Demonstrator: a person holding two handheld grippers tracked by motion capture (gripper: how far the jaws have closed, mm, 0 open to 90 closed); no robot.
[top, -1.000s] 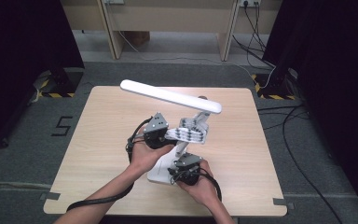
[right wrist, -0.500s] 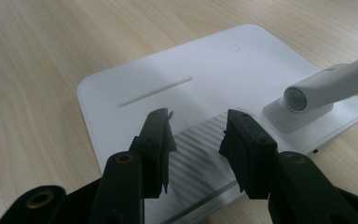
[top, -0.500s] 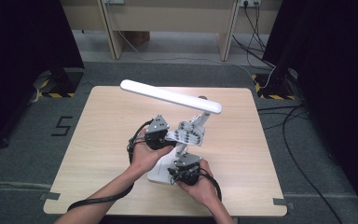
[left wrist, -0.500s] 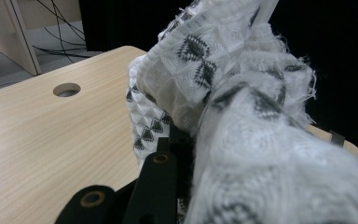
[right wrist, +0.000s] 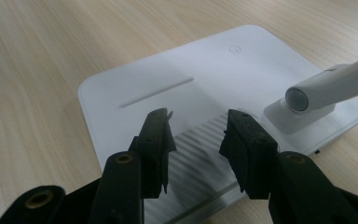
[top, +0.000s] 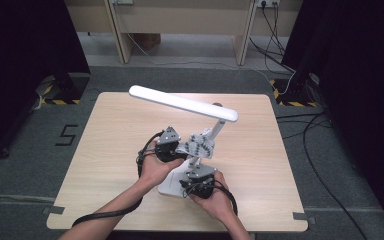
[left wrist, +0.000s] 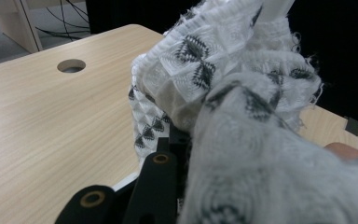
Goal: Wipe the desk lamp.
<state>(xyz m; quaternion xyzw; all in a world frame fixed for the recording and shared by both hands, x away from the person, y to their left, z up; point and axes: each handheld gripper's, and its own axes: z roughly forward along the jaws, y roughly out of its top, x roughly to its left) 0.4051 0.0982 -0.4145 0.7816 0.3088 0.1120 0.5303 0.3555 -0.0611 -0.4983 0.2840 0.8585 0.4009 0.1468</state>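
**Cloth against lamp arm, base under right gripper**

Writing: a "5" marked on the floor [top: 68, 134] off the tabletop's left edge; a faint power symbol [right wrist: 234, 48] on the lamp base. No brand legible.

The white desk lamp [top: 182, 102] is standing near the tabletop's [top: 110, 130] front edge, approx. mid-width, w/ its long head reaching toward the back-left corner. The patterned cloth [top: 197, 144], white w/ black diamonds, is bunching around the lamp's slanted arm, above the base.

The left gripper [top: 166, 145] is sitting just left of the arm, holding the cloth; in the left gripper view the cloth [left wrist: 233, 93] is covering one jaw, so the grip is on fabric.

The right gripper [right wrist: 196, 140] is hovering over the lamp base [right wrist: 177, 79], jaws standing apart at medium width w/ nothing between them, over the ribbed strip at the base's near edge. Arm's hinge [right wrist: 303, 98] is just beside it.
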